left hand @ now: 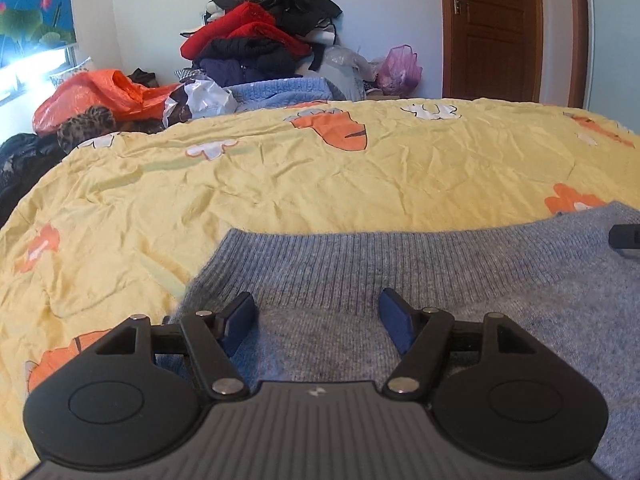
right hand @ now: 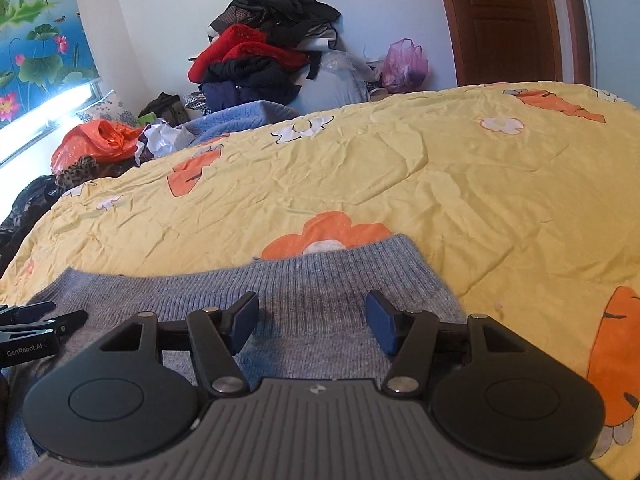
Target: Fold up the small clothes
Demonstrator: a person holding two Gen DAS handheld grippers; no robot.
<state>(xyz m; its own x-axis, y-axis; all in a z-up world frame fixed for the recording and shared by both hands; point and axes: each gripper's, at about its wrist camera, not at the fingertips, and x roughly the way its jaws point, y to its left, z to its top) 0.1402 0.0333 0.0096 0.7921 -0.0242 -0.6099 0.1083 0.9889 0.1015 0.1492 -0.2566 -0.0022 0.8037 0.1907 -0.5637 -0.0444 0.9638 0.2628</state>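
Left wrist view: both grippers — left gripper (left hand: 316, 320), right gripper (right hand: 310, 320) — hang open, empty, over the grey sweater (left hand: 400, 280) (ribbed edge flat); next, regrip for another fold.

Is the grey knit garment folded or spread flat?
Cannot tell fully: the grey knit garment lies flat on the yellow quilt, ribbed edge straight, near part hidden.

The bed (left hand: 320, 168) stretched away ahead of my grippers, covered by a wrinkled yellow quilt (right hand: 460, 184) printed with orange carrots and white flowers. Directly on it, right under my fingers, lay a grey-blue knitted sweater (left hand: 360, 264), spread flat with its ribbed hem (right hand: 320, 272) on the far side from me. Beyond that hem the quilt was bare fabric to its far edge.
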